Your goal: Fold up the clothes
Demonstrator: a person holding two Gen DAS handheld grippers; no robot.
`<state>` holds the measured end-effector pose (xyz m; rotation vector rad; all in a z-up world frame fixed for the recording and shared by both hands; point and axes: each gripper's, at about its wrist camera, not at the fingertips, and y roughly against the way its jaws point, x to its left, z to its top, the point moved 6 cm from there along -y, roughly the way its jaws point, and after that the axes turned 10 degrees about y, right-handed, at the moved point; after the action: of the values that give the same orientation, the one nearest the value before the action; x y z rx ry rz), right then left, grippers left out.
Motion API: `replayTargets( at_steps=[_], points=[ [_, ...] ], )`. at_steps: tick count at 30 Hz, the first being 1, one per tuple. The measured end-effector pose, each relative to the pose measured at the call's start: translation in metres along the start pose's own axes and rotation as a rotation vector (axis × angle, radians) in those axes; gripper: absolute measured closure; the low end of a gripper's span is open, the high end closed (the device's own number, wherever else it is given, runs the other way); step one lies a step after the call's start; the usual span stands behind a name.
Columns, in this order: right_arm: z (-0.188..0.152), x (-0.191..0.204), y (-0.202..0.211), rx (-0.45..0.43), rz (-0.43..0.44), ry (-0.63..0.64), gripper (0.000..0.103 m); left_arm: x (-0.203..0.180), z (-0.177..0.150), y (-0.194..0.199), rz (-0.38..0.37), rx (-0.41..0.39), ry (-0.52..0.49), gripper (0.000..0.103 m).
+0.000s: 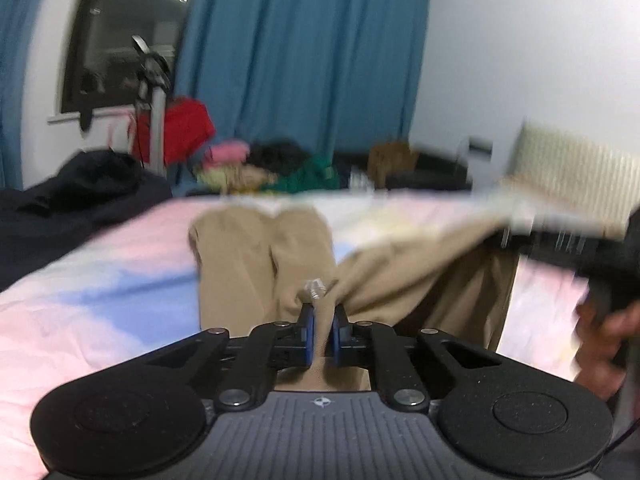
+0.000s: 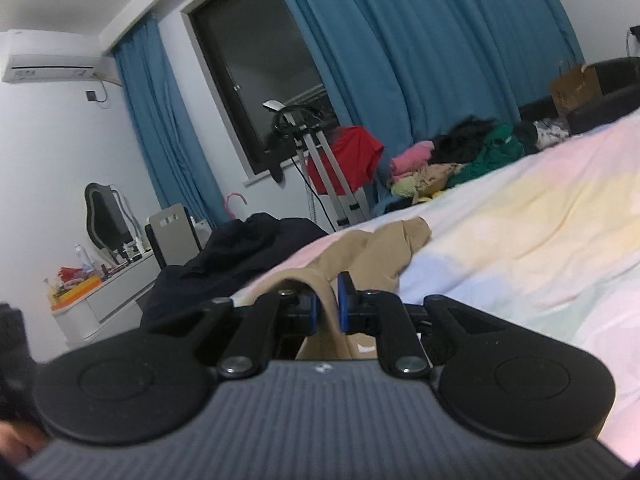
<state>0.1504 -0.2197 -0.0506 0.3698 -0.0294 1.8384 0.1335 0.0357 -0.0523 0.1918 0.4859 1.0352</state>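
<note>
A pair of tan trousers [image 1: 256, 264] lies lengthwise on the pastel bed sheet [image 1: 100, 280], legs pointing away. My left gripper [image 1: 323, 312] is shut on a fold of the trousers near the waist and holds it just above the bed. My right gripper [image 2: 328, 296] is shut on another part of the same tan trousers [image 2: 384, 256], the cloth hanging between its blue pads. In the left wrist view the raised cloth stretches right toward the other hand [image 1: 604, 344]. The view is blurred.
A dark navy garment [image 1: 80, 196] lies heaped at the bed's left side. A pile of coloured clothes [image 2: 452, 160] lies beyond the far edge, by blue curtains [image 2: 420, 40]. A metal stand [image 2: 320, 160] with a red garment stands near the window. A white dresser [image 2: 104, 296] is at left.
</note>
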Motion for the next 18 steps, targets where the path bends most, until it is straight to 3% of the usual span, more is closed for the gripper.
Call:
replayTargets(
  at_steps=[6, 11, 15, 18],
  points=[
    [0.005, 0.011, 0.010, -0.026, 0.056, 0.055, 0.090, 0.004, 0.038, 0.058, -0.132, -0.177, 0.079, 0.094],
    [0.019, 0.038, 0.034, -0.126, 0.167, 0.132, 0.090, 0.002, 0.052, 0.098, -0.239, -0.254, 0.095, 0.095],
    [0.036, 0.054, 0.067, -0.213, 0.272, 0.171, 0.090, 0.016, 0.060, 0.119, -0.330, -0.276, 0.157, 0.094],
    [0.037, 0.059, 0.066, -0.182, 0.275, 0.198, 0.090, 0.029, 0.059, 0.108, -0.302, -0.233, 0.199, 0.094]
  ],
)
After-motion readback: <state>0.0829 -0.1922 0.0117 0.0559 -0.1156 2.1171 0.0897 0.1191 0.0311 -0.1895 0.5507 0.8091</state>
